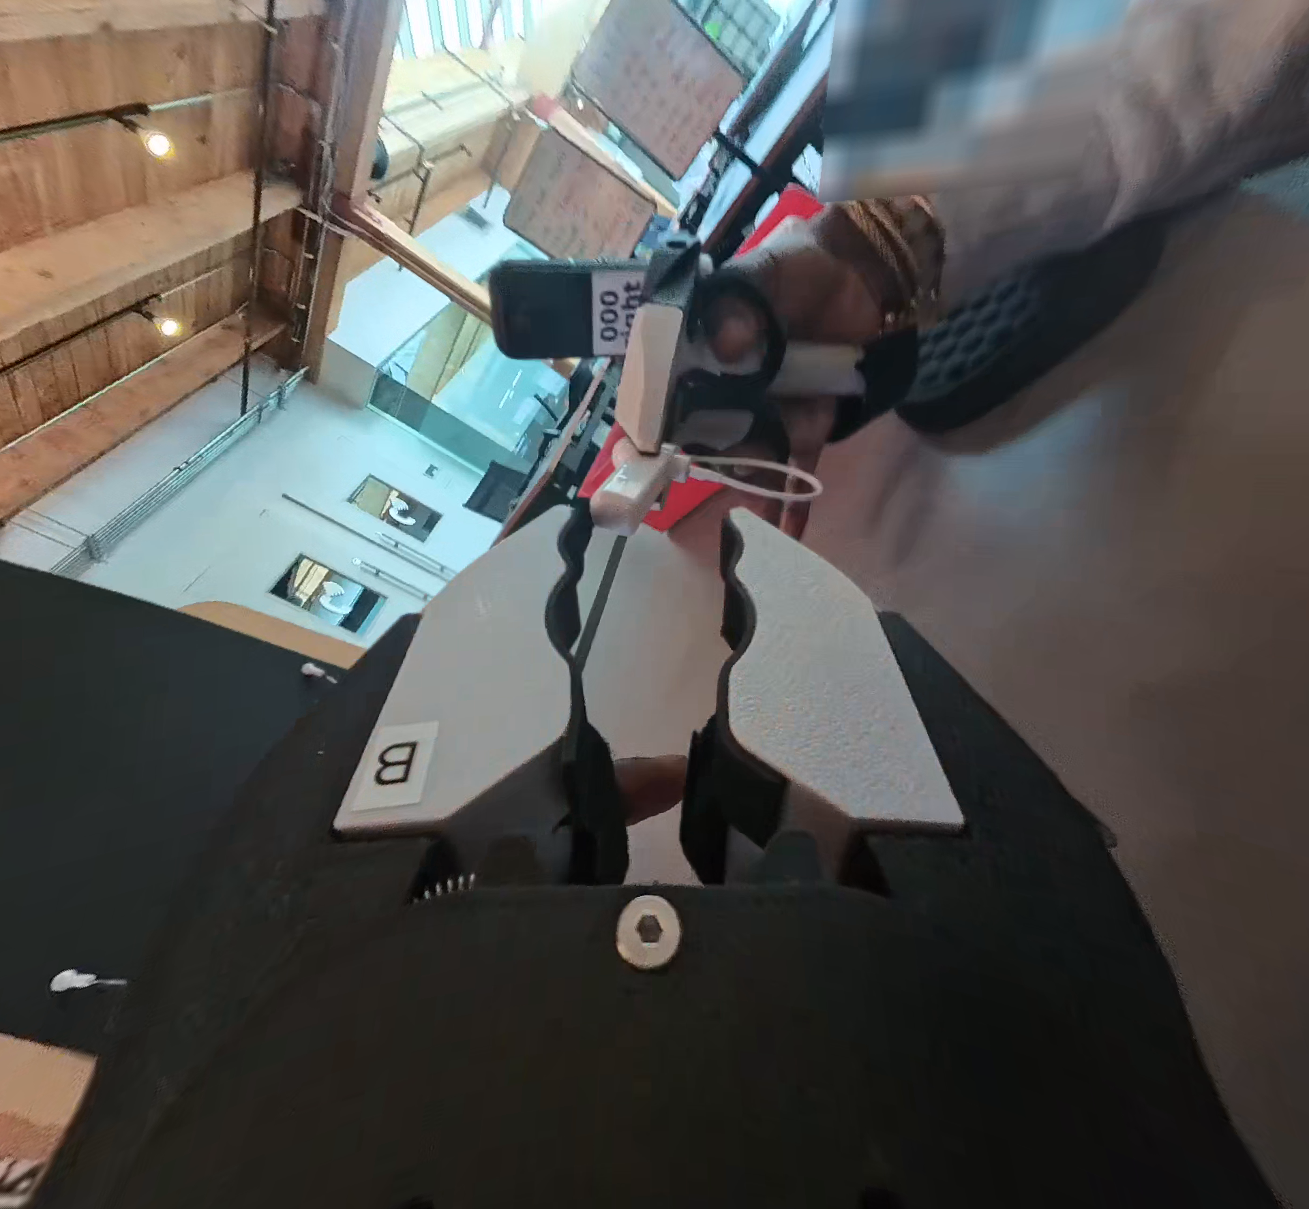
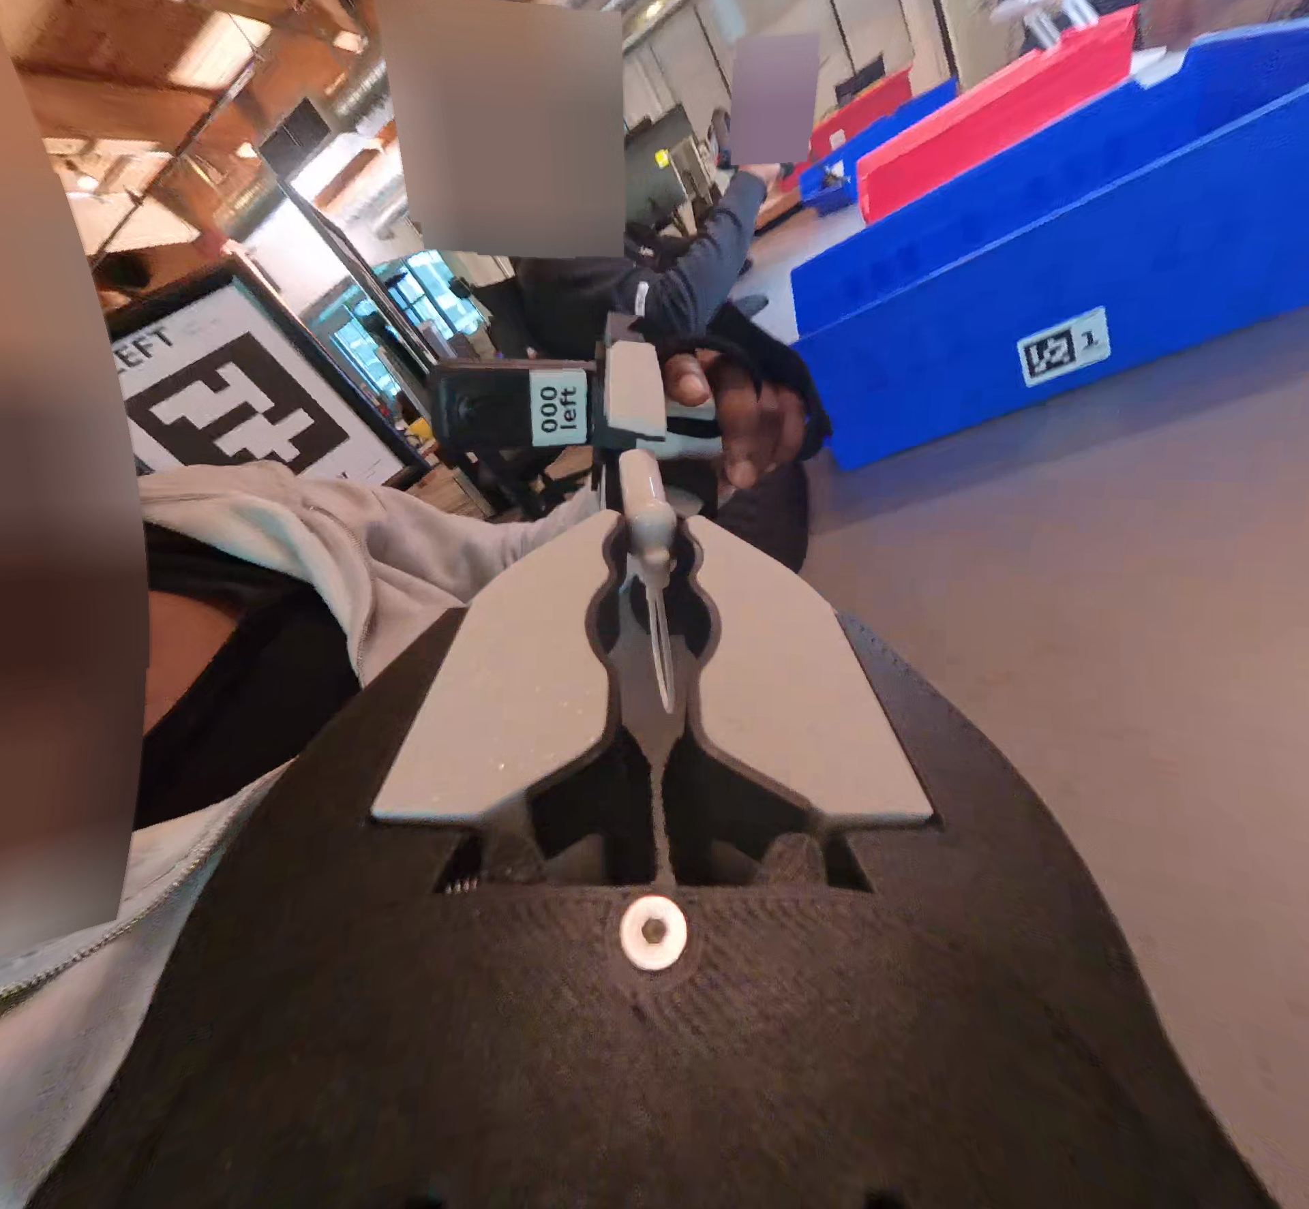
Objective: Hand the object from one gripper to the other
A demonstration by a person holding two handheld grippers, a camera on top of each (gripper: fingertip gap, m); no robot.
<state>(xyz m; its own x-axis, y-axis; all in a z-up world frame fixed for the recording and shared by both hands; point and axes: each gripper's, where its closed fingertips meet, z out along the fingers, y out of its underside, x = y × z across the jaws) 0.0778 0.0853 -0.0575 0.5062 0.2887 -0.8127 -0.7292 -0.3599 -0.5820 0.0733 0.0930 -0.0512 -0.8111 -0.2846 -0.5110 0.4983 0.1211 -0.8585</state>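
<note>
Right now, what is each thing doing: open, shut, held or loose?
Left hand-held gripper: open, nothing between its fingers.
Right hand-held gripper: shut on small white plastic adapter.
Small white plastic adapter with thin looped cord: held, sticking out past the fingertips.
Blue plastic bin: resting on the grey table.

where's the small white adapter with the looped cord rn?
Small white adapter is pinched at the right gripper fingertips, mid-air; in the left wrist view it sits just beyond the open left gripper.
</note>
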